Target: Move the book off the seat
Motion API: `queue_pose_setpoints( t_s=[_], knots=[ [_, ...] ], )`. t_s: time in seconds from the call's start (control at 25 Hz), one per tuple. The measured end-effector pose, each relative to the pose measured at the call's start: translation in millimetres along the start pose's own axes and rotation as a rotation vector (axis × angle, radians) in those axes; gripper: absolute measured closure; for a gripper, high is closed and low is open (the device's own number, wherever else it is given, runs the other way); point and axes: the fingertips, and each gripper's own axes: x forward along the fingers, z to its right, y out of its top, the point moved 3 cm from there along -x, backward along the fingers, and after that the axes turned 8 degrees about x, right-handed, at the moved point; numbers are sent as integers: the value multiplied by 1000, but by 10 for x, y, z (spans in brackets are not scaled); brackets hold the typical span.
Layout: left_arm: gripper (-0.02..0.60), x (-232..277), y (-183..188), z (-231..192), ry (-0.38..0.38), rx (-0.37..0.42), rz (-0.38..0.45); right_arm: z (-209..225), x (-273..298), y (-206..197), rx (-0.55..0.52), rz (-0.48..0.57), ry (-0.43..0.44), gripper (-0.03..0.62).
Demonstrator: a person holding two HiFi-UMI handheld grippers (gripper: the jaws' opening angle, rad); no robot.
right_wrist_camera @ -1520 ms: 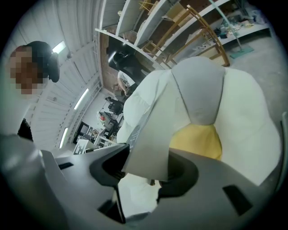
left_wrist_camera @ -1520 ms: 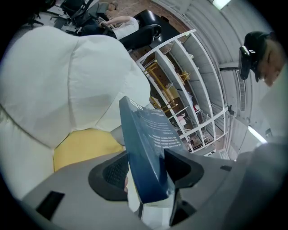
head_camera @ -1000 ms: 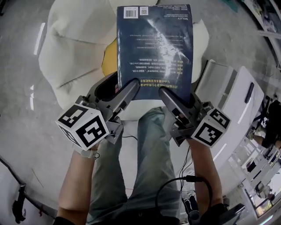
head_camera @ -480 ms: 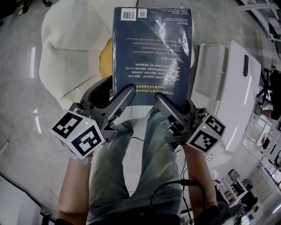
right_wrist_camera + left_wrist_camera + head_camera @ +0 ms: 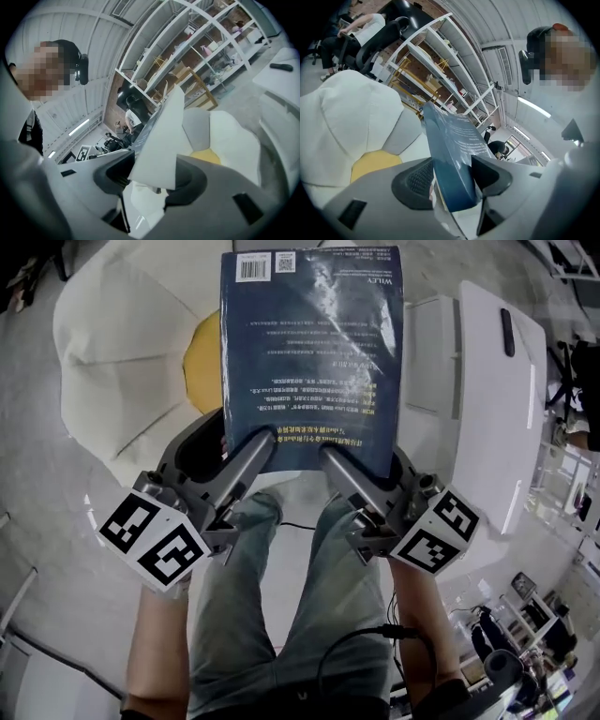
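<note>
A dark blue book (image 5: 314, 352), back cover up with white print and a barcode at its far edge, hangs in the air above the white seat (image 5: 122, 381) with its yellow cushion (image 5: 202, 371). My left gripper (image 5: 251, 448) is shut on the book's near left corner and my right gripper (image 5: 336, 461) is shut on its near right corner. In the left gripper view the book's blue spine (image 5: 454, 178) sits pinched between the pads. The right gripper view shows the book's pale page edge (image 5: 161, 145) clamped between its jaws.
A white table or desk (image 5: 497, 381) with a dark remote-like object (image 5: 507, 332) stands to the right of the seat. The person's legs in green trousers (image 5: 272, 615) are below the grippers. Metal shelving (image 5: 440, 70) lines the room behind. Grey floor surrounds the seat.
Both grippers have carried the book up and toward the left of the view. The seat and the white desk have shifted in the picture as the head view turned.
</note>
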Motion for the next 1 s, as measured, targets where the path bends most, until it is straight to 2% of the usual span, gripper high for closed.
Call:
queue_pose_setpoints(
  t_s=[0.12,0.32,0.56,0.76,1.0],
  knots=[
    [327,51,-35,141,-15,-7,-8,5,-163,21,6,20,-11,390],
    [327,493,-217,929,-55,31,-46,263,-1038,191,21,68,-32,390],
    [327,595,-195,969,-99,66,-79,311,-1118,165,53,129,-62,388],
    [327,1398,-485,1845,-148,102,-128,883,-2140,441,69,187,-97,388],
    [327,1470,-479,1849,-199,113,-175,878,-2178,410,93,237,-142,388]
  ],
)
